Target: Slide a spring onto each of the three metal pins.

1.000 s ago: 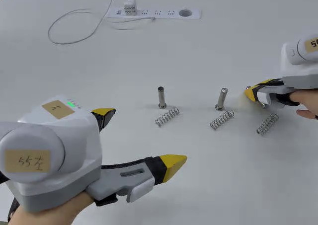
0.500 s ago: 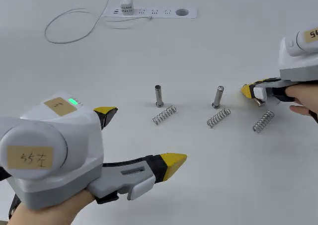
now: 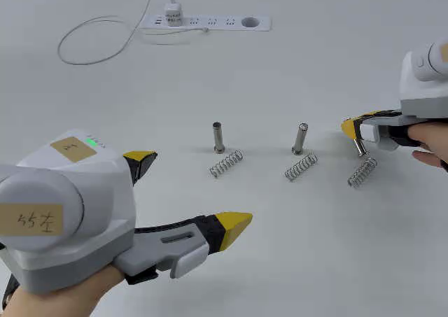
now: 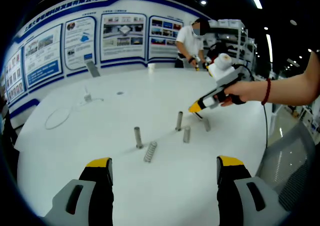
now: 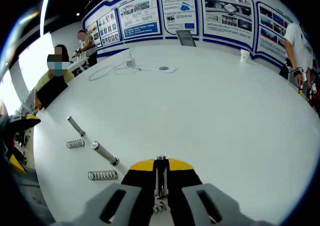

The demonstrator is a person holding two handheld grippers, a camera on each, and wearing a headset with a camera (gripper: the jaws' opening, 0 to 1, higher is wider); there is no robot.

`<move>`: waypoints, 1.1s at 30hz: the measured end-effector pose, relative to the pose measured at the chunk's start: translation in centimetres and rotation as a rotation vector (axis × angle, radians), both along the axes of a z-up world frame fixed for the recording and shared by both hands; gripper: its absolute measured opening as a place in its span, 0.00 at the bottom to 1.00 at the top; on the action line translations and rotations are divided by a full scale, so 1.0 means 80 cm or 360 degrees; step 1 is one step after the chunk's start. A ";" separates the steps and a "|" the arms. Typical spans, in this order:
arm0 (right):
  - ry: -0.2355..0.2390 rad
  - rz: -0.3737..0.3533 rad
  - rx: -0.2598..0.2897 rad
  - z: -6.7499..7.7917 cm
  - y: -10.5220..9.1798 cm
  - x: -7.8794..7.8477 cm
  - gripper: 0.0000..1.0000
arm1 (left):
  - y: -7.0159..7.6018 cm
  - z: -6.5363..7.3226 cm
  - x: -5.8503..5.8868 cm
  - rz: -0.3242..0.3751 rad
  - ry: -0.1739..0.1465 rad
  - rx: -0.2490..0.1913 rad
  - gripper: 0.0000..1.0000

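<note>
1. At a white tabletop [image 3: 280, 72], a person works two handheld tools. The right claw [image 3: 353, 129] is clenched on the right pin [image 3: 360, 148], gripping it near its top. Whether the pin's foot touches the surface cannot be told.
2. The grip looks meant to steady or lift that pin so the right spring [image 3: 362, 171], lying just beside it, can be threaded on.
3. The left claw [image 3: 187, 192] hovers released, jaws spread wide and grasping nothing. It is close to the person and well apart from the parts, seemingly poised to reach in for a spring.
4. The left pin [image 3: 218, 136] and the middle pin [image 3: 301, 138] stand upright. The left spring [image 3: 226, 163] and the middle spring [image 3: 301, 166] lie on their sides just in front of them. None of the three pins carries a spring yet, so the task appears to be at its start.
5. A power strip [image 3: 206, 23] lies at the far side, clear of the work.
</note>
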State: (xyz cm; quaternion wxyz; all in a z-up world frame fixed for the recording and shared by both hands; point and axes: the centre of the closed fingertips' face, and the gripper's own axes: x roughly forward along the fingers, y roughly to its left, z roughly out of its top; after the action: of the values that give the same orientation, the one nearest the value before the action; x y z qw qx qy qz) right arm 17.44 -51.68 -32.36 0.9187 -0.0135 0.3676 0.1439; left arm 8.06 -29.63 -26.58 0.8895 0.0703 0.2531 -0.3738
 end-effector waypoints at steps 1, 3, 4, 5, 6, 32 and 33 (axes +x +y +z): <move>-0.0003 -0.0004 -0.0002 0.002 -0.001 -0.001 0.09 | -0.001 0.000 0.000 0.0000 -0.0001 -0.0004 0.87; -0.0012 -0.0013 -0.0001 0.006 -0.002 -0.003 0.09 | -0.001 0.001 -0.001 -0.0001 -0.0003 -0.0011 0.87; -0.0022 -0.0022 0.0003 0.008 -0.003 -0.003 0.09 | -0.002 0.001 -0.001 -0.0002 -0.0003 -0.0012 0.87; -0.0027 -0.0026 0.0004 0.010 -0.004 -0.003 0.09 | -0.002 0.002 -0.001 -0.0003 -0.0004 -0.0013 0.87; -0.0030 -0.0030 0.0007 0.012 -0.004 -0.004 0.09 | -0.002 0.002 -0.001 -0.0005 -0.0005 -0.0014 0.87; -0.0012 -0.0010 -0.0071 0.016 -0.009 -0.022 0.09 | 0.014 0.007 0.007 0.0060 -0.0013 -0.0015 0.87; -0.0011 -0.0010 -0.0080 0.016 -0.009 -0.022 0.09 | 0.014 0.007 0.007 0.0061 -0.0014 -0.0018 0.87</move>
State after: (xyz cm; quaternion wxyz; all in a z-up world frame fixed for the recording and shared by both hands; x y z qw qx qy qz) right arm 15.66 -52.42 -31.05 0.9197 -0.0359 0.3680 0.1318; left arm 8.62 -28.51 -25.99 0.8981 0.0621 0.2483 -0.3578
